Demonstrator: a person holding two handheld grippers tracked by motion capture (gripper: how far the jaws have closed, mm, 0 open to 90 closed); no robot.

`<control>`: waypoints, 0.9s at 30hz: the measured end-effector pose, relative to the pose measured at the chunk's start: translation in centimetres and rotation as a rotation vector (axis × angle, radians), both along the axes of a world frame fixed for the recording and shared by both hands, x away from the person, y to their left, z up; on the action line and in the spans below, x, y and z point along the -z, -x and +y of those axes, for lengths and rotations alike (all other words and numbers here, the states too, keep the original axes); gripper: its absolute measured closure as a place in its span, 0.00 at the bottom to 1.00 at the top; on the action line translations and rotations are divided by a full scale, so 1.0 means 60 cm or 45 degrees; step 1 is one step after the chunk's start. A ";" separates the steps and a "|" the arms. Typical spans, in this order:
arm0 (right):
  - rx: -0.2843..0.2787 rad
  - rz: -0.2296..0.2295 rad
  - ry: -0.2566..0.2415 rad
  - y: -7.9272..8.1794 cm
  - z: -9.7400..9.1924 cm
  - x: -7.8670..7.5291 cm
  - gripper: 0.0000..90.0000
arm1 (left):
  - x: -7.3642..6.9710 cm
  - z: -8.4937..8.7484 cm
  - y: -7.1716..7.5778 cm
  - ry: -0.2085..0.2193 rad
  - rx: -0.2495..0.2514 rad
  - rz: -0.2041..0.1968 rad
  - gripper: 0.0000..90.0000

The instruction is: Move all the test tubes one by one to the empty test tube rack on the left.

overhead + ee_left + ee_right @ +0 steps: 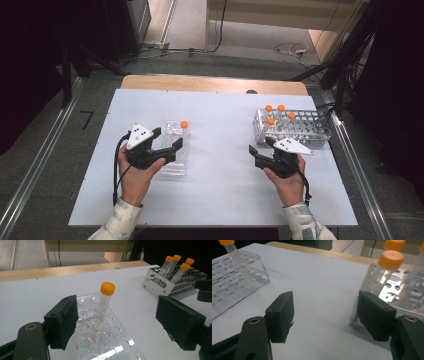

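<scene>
High view: left gripper (168, 141) held over near part of clear plastic tube rack (175, 150), left of table (220, 200) centre; jaws spread, nothing pinched. Orange-capped tube (184, 126) stood at rack's far end. Right gripper (261, 146) just near metal tube rack (300, 131) at right, jaws spread, empty.

Left gripper view: capped tube (105, 298) seen upright in clear rack (100, 337), between spread pads, untouched.

Right gripper view: metal rack (397, 292) beside right jaw; four orange-capped tubes seen there in high view.

Bright overhead light; dark surroundings; glare on clear rack (100, 340)
</scene>
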State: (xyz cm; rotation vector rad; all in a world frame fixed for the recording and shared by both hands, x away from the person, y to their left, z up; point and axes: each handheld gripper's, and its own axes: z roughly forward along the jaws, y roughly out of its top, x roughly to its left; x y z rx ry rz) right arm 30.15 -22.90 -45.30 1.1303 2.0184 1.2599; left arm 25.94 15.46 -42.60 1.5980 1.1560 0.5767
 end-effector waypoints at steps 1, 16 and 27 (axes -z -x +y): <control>0.016 -0.002 -0.003 -0.003 -0.005 0.000 0.32 | 0.001 0.001 0.000 0.005 0.000 0.002 0.20; 0.336 -0.030 0.041 -0.050 -0.080 -0.008 0.35 | 0.004 0.012 -0.004 0.036 0.000 0.016 0.20; 0.400 -0.026 0.039 -0.100 -0.099 -0.008 0.51 | 0.003 0.013 -0.004 0.044 -0.003 0.012 0.20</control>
